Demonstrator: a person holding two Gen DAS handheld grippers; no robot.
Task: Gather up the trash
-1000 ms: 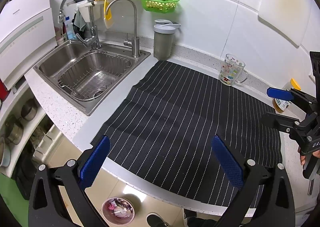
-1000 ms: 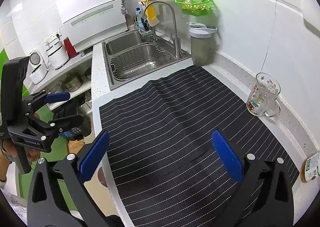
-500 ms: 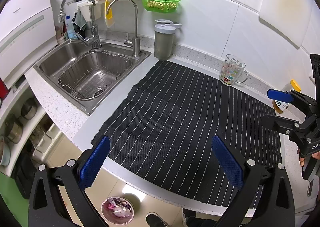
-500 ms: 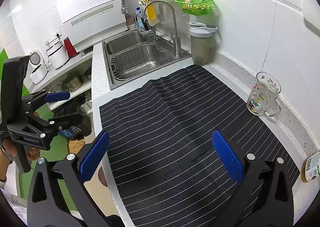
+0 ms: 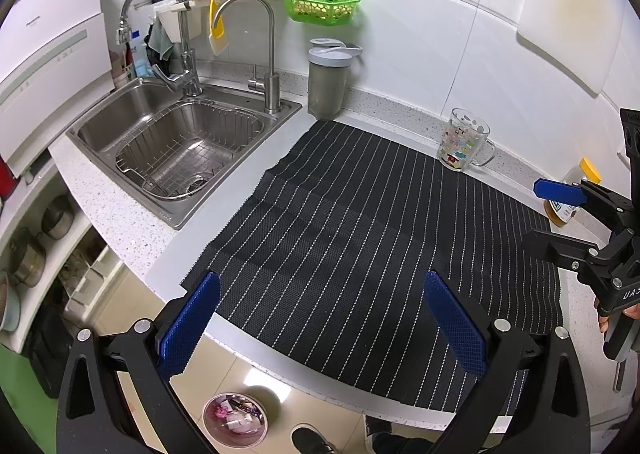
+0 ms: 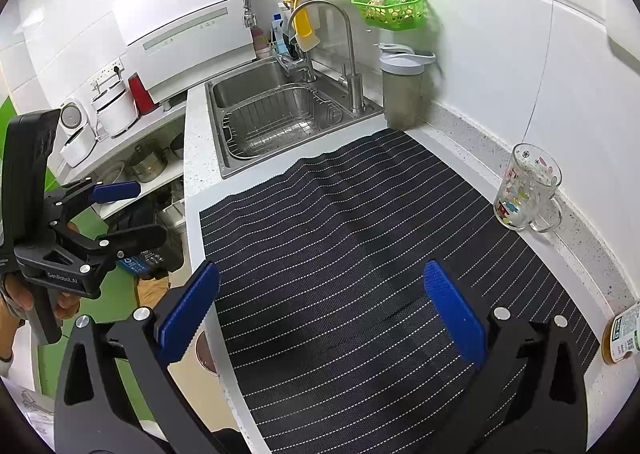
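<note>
Both grippers hang over the counter edge with nothing in them. The left gripper [image 5: 320, 318] has its blue pads spread wide and empty, and so does the right gripper [image 6: 320, 314]. Straight ahead of both is the black striped mat [image 5: 360, 234], bare as far as I can see. Below the left gripper's fingers, down on the floor, sits a small trash bin [image 5: 235, 420] with crumpled scraps in it; in the right wrist view only a sliver of it peeks out by the counter edge. Off to the right of the left gripper the other one shows up, also open. Further ahead there's a glass mug [image 6: 526, 187] near the wall, a grey shaker bottle [image 5: 329, 79], and the sink [image 5: 176, 141] ahead-left.
</note>
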